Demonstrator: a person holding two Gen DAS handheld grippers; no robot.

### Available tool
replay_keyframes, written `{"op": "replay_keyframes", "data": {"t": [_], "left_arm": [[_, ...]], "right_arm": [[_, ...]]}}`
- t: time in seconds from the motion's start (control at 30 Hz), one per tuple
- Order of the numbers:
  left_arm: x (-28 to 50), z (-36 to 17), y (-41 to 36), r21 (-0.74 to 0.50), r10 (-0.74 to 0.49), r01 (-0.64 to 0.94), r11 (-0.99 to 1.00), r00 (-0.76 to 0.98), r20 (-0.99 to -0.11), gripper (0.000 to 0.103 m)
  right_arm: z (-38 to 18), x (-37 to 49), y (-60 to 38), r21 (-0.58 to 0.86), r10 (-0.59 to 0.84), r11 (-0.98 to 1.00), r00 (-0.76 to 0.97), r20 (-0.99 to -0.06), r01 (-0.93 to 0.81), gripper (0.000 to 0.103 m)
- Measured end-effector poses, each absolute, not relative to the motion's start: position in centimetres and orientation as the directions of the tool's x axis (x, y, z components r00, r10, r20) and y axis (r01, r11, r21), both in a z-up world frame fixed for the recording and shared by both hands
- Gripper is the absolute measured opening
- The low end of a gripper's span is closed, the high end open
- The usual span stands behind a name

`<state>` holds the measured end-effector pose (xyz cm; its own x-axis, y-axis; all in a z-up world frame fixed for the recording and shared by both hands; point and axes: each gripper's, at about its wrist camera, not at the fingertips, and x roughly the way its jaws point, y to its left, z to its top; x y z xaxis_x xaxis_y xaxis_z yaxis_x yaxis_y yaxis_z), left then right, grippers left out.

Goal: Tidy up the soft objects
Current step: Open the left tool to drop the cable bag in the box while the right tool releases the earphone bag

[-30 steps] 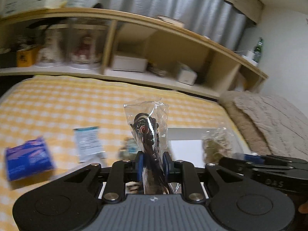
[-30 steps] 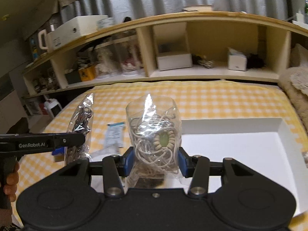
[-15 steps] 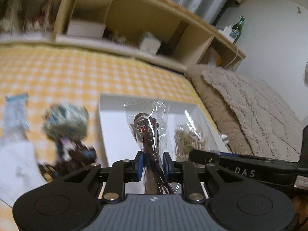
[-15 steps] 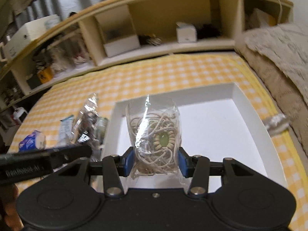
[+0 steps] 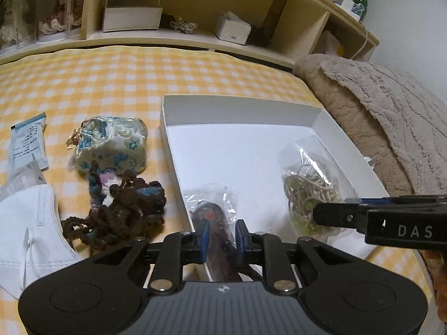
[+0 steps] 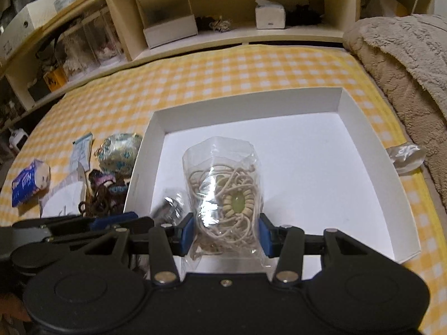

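Note:
My left gripper (image 5: 221,236) is shut on a clear bag of dark cord with a red bead (image 5: 213,217), held low inside the near left corner of the white box (image 5: 240,109). My right gripper (image 6: 226,233) is shut on a clear bag of beige cord with a green pendant (image 6: 226,192), held over the box floor (image 6: 307,167). That bag also shows in the left wrist view (image 5: 310,187), with the right gripper arm beside it. The dark bag shows in the right wrist view (image 6: 170,206).
On the yellow checked cloth (image 5: 111,83), left of the box, lie a floral pouch (image 5: 111,145), dark brown yarn (image 5: 123,217), a white mask (image 5: 28,223), a paper sachet (image 5: 28,145) and a blue tissue pack (image 6: 28,184). A beige blanket (image 5: 391,111) lies right. Shelves stand behind.
Both grippers have moved right and down, from above the cloth to inside the white box. Both bags are now low over the box floor, still gripped.

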<state>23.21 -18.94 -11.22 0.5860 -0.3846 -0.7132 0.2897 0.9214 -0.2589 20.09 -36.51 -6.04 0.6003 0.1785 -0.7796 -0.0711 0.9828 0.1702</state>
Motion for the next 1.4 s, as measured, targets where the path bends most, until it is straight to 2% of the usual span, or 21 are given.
{"op": "replay_keyframes", "data": {"t": [0.27, 0.33, 0.5, 0.53, 0.6, 0.67, 0.8, 1.07, 1.4], "left_arm": [[23.5, -11.4, -18.7, -0.176, -0.35, 0.328, 0.928, 0.607, -0.713, 0.02], [23.6, -11.4, -18.5, -0.155, -0.331, 0.323, 0.934, 0.616, -0.715, 0.023], [23.7, -11.2, -17.9, -0.222, -0.384, 0.329, 0.918, 0.59, -0.71, 0.051], [23.5, -10.9, -18.0, -0.222, -0.393, 0.342, 0.913, 0.589, -0.706, 0.054], [23.0, -10.4, -18.2, -0.211, -0.402, 0.368, 0.906, 0.588, -0.702, 0.069], [22.3, -9.8, -18.4, -0.201, -0.41, 0.391, 0.898, 0.584, -0.7, 0.076], [20.9, -8.7, -18.6, -0.156, -0.408, 0.432, 0.889, 0.589, -0.697, 0.076], [21.9, -10.0, -17.7, -0.116, -0.323, 0.384, 0.916, 0.534, -0.781, 0.077], [23.2, -12.5, -17.0, -0.181, -0.336, 0.33, 0.926, 0.507, -0.794, 0.076]], "right_arm": [[-6.9, 20.6, -36.0, 0.156, 0.166, 0.986, 0.555, -0.815, -0.065, 0.048], [-7.2, 20.8, -36.0, 0.166, 0.173, 0.984, 0.543, -0.822, -0.061, 0.048], [-8.0, 21.4, -35.8, 0.228, 0.215, 0.973, 0.514, -0.83, -0.038, 0.048], [-8.1, 21.5, -35.8, 0.238, 0.222, 0.971, 0.51, -0.831, -0.035, 0.048], [-8.2, 21.5, -35.6, 0.245, 0.227, 0.969, 0.504, -0.833, -0.032, 0.048], [-8.2, 21.5, -35.6, 0.25, 0.228, 0.968, 0.502, -0.834, -0.024, 0.048], [-8.0, 21.4, -36.2, 0.274, 0.234, 0.962, 0.514, -0.825, 0.001, 0.048], [-8.1, 21.3, -35.6, 0.27, 0.243, 0.963, 0.506, -0.828, -0.021, 0.048], [-8.7, 21.9, -34.7, 0.301, 0.275, 0.953, 0.484, -0.831, -0.024, 0.048]]}}
